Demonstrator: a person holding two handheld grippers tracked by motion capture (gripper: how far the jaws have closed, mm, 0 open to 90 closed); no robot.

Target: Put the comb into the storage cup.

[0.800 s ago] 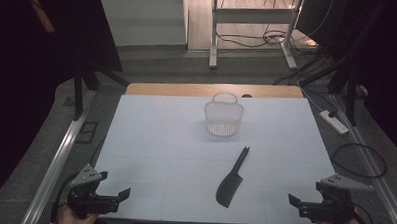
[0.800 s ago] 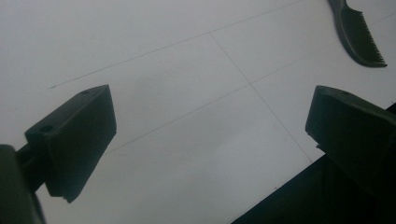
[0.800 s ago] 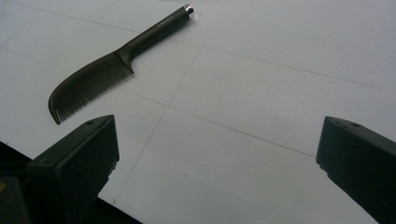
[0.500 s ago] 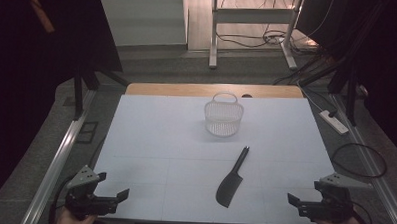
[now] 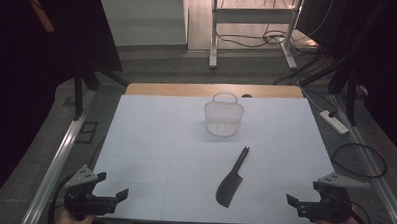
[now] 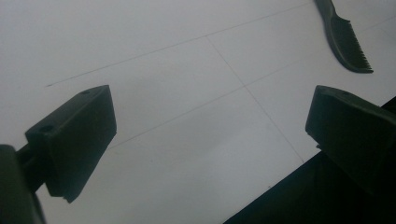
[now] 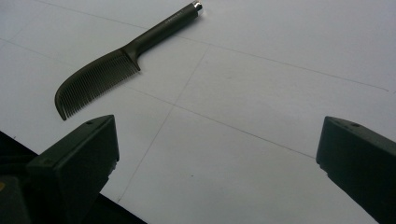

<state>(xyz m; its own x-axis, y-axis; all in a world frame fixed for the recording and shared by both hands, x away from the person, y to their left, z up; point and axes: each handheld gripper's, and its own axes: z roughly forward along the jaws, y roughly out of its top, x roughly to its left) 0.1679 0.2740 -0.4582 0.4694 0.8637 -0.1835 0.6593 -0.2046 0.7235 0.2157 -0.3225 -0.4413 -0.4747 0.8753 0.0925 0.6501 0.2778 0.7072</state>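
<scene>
Opening step, nothing grasped: left tongs (image 5: 112, 191) and right tongs (image 5: 294, 200) stand wide and empty at the worktop's (image 5: 150, 140) near corners, the black comb (image 5: 231, 179) lies flat near the near edge, right of centre, with the white basket (image 5: 223, 116) towards the far edge; next move likely calls for the right tongs to reach the comb's handle

A white table top (image 5: 155, 140) fills the middle. A pale mesh basket (image 5: 223, 119) with an arched handle stands upright toward its far end, just short of the bare wooden strip (image 5: 187, 89). Off the table's right side lie a white power strip (image 5: 334, 122) and, nearer, a looped black cable (image 5: 360, 160) on the grey floor.
</scene>
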